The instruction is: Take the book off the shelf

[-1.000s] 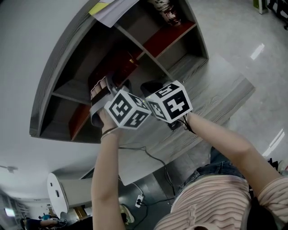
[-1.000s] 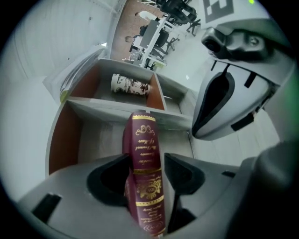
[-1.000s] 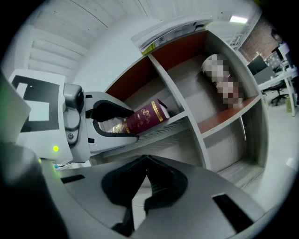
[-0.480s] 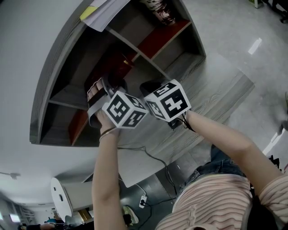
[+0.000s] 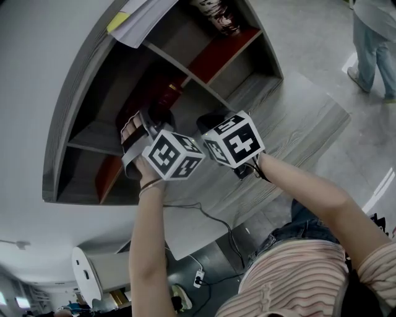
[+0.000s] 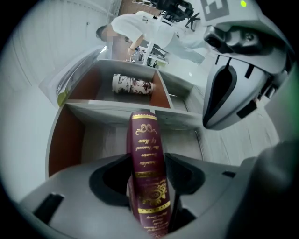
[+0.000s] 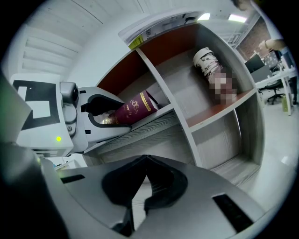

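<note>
A maroon book with gold lettering on its spine stands between the jaws of my left gripper, which is shut on it. The book leans out of a middle compartment of the grey shelf unit. In the head view the left gripper reaches into that compartment, where the book shows dark red. My right gripper is shut and holds nothing; it hangs just right of the left one, in front of the shelf. Its marker cube sits beside the left cube.
A patterned cylinder lies in the upper compartment. Papers rest on the shelf top. A wooden desk runs under the shelf, with a cable below. A person's legs stand on the floor at far right.
The view has shifted slightly and both grippers stay nearly in place at the shelf. A person's legs have come into view at top right.
</note>
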`<state>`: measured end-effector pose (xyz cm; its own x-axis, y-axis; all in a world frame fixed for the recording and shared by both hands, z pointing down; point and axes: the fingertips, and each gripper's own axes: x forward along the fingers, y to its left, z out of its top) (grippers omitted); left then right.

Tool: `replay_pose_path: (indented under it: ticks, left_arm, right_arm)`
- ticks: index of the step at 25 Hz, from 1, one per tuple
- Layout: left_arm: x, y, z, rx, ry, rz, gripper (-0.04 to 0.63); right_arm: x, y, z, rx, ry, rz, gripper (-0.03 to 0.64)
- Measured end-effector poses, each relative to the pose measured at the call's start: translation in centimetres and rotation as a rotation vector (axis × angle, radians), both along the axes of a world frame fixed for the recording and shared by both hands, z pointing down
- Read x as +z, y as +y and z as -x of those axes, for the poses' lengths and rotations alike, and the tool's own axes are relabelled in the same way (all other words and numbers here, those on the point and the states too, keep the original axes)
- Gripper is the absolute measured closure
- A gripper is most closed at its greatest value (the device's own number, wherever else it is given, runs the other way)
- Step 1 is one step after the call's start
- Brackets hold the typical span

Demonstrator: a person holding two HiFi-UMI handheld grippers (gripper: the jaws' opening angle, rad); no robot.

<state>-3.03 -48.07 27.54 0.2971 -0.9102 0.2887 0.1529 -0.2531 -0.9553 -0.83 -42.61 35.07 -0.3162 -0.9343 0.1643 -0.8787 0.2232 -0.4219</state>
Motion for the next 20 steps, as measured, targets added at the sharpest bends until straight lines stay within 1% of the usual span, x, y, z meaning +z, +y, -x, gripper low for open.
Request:
replay_pose_path:
  ticks: [11,16,20]
  left_arm:
    - [-0.3,3.8,-1.1,0.062,0.020,-0.013,0.373]
    - [-1.0,5.5,-1.3,0.068,0.036,-0.008,0.373]
    - [-1.1,7.8,-0.5,0.069,0.031,-0.020,0.374]
  right_arm:
    - [0.1,1.3,-0.3,0.006,0.008,0.004,0.609]
    - [-0.3,2.6,-0.2,0.008,0.008,0.005,0.609]
    - [-0.3,4.9,0.5,0.014,0.012,-0.013,0.609]
